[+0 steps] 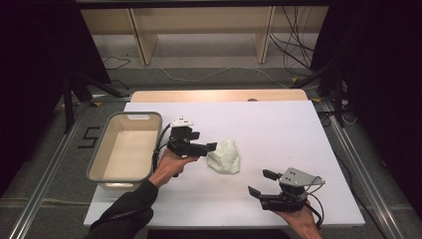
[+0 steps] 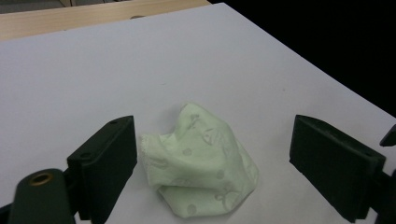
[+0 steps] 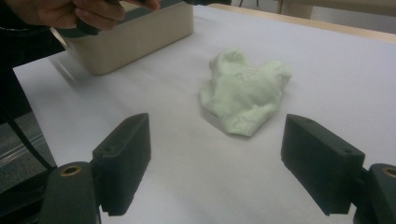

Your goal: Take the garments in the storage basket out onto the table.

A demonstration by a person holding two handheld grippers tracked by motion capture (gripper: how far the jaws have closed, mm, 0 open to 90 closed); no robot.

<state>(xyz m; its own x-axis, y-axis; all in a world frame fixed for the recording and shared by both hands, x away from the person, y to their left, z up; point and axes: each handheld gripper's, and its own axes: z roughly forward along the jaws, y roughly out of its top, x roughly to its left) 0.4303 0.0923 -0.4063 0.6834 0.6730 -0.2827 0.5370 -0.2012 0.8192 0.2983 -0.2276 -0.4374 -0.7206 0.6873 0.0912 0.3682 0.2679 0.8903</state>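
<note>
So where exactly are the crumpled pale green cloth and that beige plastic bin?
crumpled pale green cloth (image 1: 225, 157): high view, middle of the bunched fabric.
beige plastic bin (image 1: 99, 141): high view, its grey left rim.
left gripper (image 1: 210, 148): high view, between its open fingertips, beside the cloth.

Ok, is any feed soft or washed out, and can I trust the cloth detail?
High view: evenly lit table, dark surroundings, green cloth small and pale with little texture. Left gripper view: cloth sharp enough to show its printed pattern, jaws slightly soft. Right gripper view: cloth softer, the hand and beige bin blurred.
</note>
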